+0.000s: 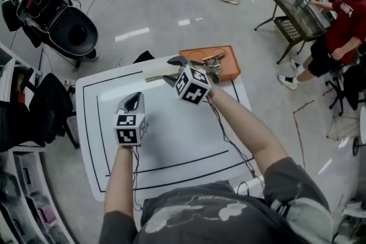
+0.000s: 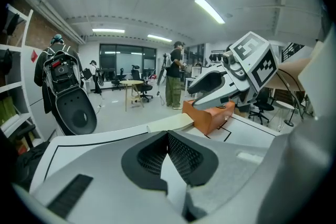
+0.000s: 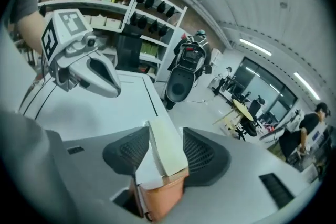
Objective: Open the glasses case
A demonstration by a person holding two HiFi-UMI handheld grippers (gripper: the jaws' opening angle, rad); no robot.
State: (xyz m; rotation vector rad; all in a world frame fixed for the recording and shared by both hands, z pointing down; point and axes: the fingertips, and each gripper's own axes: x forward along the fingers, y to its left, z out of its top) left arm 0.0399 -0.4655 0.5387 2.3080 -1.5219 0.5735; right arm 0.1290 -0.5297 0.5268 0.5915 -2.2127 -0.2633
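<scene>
Head view: orange case [image 1: 229, 70] at the far edge of the bench [image 1: 171, 140], cream flap [image 1: 154, 72] stretched out to its left. Right gripper [image 1: 173, 70] over the flap. Left gripper [image 1: 132, 101] nearer, well apart from the case.

Left gripper view: fingers [image 2: 184, 155] pinched together at the tips, nothing between them. Case ahead and to the right.

Right gripper view: fingers [image 3: 202, 152] apart, flap lying lengthwise between them, orange body close below. Not clamped on it.
</scene>
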